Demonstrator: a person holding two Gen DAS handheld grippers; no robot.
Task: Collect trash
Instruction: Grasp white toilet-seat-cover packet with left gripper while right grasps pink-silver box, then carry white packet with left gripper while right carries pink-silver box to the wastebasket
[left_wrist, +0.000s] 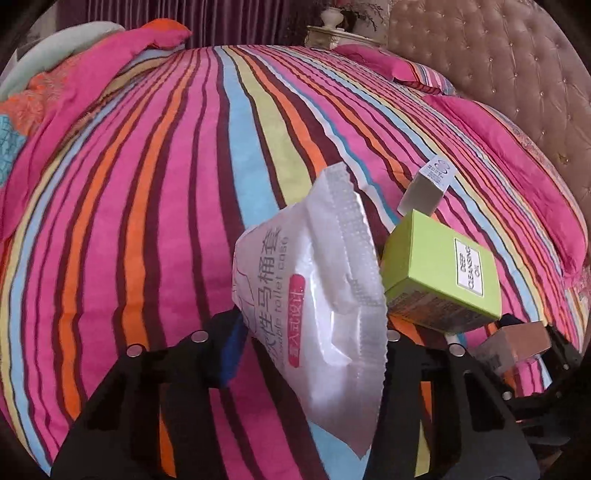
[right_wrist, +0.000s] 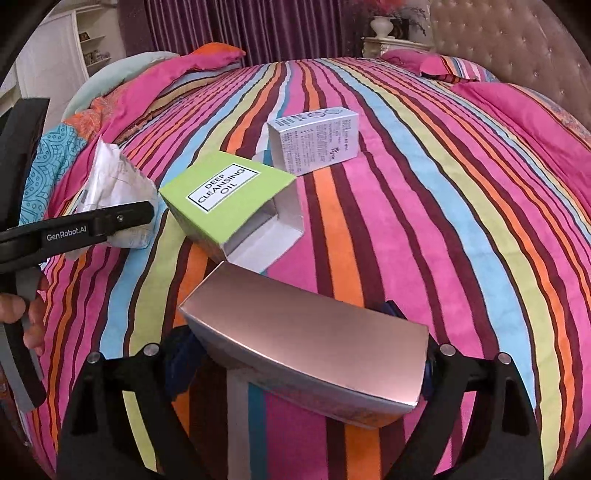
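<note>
My left gripper (left_wrist: 312, 343) is shut on a white plastic packet (left_wrist: 317, 266) with red and grey print, which stands up between its fingers above the striped bedspread (left_wrist: 147, 221). In the right wrist view the same packet (right_wrist: 110, 181) shows behind a left finger (right_wrist: 122, 218). My right gripper (right_wrist: 303, 354) has a rose-gold carton (right_wrist: 306, 339) lying across its jaws, with both blue pads against the carton's ends. An open green box (right_wrist: 229, 199) labelled "Deep Cleansing Oil" lies just beyond. A silver-white box (right_wrist: 317, 144) lies farther back.
Pink pillows (right_wrist: 517, 110) and a tufted headboard (right_wrist: 517, 40) stand at the right. A bunched quilt (right_wrist: 110, 92) lies at the far left. A nightstand with a vase (right_wrist: 384, 26) sits behind the bed. A person's hand (right_wrist: 22, 317) holds the left gripper.
</note>
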